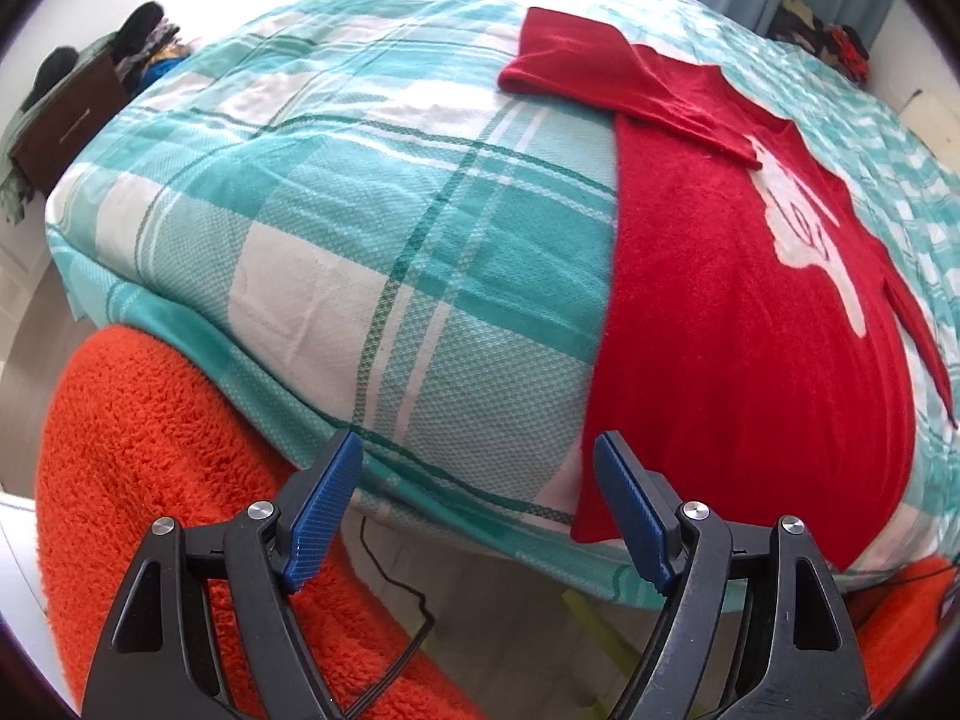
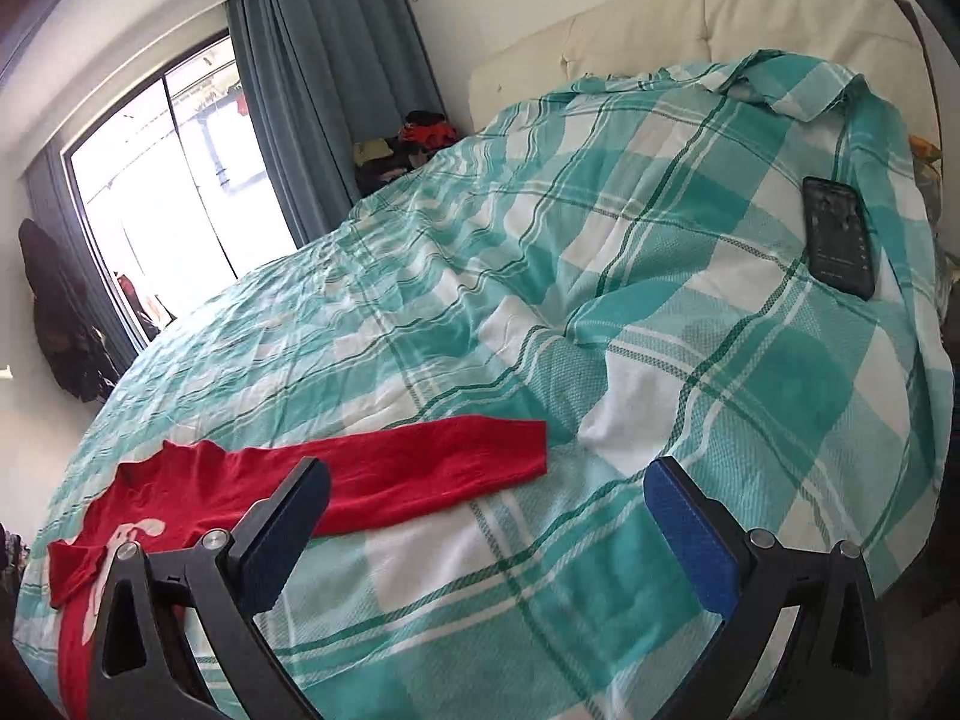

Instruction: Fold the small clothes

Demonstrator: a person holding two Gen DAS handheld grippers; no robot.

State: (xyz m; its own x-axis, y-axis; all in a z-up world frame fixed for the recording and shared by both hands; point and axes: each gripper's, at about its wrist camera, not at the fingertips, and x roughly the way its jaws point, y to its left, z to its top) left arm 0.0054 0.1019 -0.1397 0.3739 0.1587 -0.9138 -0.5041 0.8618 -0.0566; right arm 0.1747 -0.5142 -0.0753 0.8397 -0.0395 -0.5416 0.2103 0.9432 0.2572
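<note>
A small red sweater (image 1: 738, 360) lies flat on the bed. It has a white picture (image 1: 804, 240) on its front. In the left wrist view it fills the right side of the frame, and its bottom edge lies at the near edge of the bed. One sleeve (image 1: 624, 81) is folded across the top of the sweater and points to the upper middle of the frame. In the right wrist view the sweater (image 2: 180, 498) sits in the lower left, and a long sleeve (image 2: 432, 456) stretches out toward the middle of the frame.

The left tool (image 1: 480, 510) is at the bottom of its view. Its two blue pads (image 1: 327, 510) are spread wide and hold nothing. The right pad is just beside the bottom corner of the sweater.

The right tool (image 2: 486, 516) is at the bottom of its view. Its pads are spread wide too, and nothing is between them. Its left pad (image 2: 288, 534) stands in front of the sleeve.

The bed has a green and white checked cover (image 2: 600, 312). A dark phone (image 2: 840, 234) lies on the cover in the upper right of the right wrist view. Behind the bed are a cream headboard (image 2: 690, 18), a blue curtain (image 2: 312, 96) and a bright window (image 2: 162, 192). In the lower left of the left wrist view there is a fluffy orange cloth (image 1: 138, 480).
</note>
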